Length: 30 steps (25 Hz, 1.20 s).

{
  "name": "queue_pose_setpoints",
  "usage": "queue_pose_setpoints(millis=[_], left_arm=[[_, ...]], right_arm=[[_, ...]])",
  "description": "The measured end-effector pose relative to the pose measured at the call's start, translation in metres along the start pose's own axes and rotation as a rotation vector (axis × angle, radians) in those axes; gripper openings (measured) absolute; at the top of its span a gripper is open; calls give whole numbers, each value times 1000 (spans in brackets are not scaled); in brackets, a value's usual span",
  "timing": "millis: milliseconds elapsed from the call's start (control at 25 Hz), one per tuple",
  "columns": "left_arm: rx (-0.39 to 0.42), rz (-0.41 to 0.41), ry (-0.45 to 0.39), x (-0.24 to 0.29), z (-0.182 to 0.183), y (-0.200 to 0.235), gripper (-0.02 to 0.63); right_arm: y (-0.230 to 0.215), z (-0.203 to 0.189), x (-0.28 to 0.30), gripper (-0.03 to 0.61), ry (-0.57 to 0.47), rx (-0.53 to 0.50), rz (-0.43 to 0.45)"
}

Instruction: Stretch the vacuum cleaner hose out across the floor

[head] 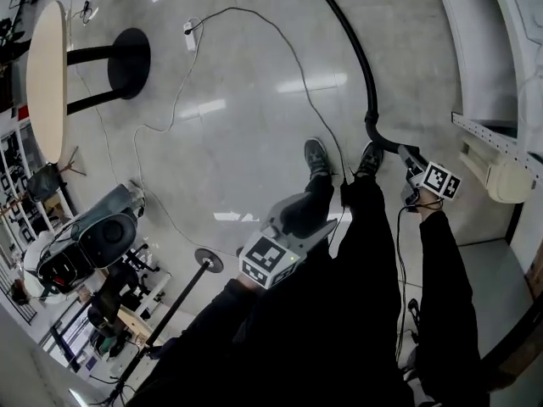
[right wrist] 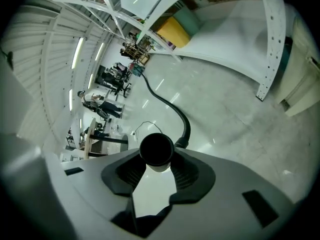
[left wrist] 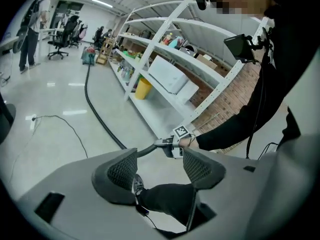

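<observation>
This is looking like a big open hall, part workshop and part office. Tall white metal shelving [left wrist: 170, 44] is running along the right side, carrying boxes [left wrist: 167, 74], with a brick wall [left wrist: 227, 101] showing behind it. A pale polished floor [head: 254, 134] is reflecting ceiling strip lights [left wrist: 102, 3]. Office chairs [left wrist: 62, 31] are standing far off, and a round table [head: 47, 79] is standing at the left.
</observation>
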<state>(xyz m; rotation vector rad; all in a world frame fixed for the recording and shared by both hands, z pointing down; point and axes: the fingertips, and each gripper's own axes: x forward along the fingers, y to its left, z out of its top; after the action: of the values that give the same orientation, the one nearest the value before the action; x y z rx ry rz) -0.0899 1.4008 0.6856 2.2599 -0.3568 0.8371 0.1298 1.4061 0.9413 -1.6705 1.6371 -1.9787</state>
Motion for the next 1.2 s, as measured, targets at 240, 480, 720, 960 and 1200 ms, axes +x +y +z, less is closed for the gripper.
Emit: queue_pose_setpoints(millis=[240,480,720,960,1200], left_arm=[[-10,-16,6,19,-23,5,301],[-54,-1,-31,75,-75,88,301],[-40,-9,-27,107,-85,73,301],[-43,-3,-54,96,-50,79,301],[44,33,-144,72,18,57,299]], right_arm=[[-73,-38,6,156,73,20,-74],[-173,-120,104,158,235,5,-79],[-250,-142,81,304,298,-89,-298],[-236,-116,51,313,255,-45,-349],[-141,-67,20,311,210,-104,-176]])
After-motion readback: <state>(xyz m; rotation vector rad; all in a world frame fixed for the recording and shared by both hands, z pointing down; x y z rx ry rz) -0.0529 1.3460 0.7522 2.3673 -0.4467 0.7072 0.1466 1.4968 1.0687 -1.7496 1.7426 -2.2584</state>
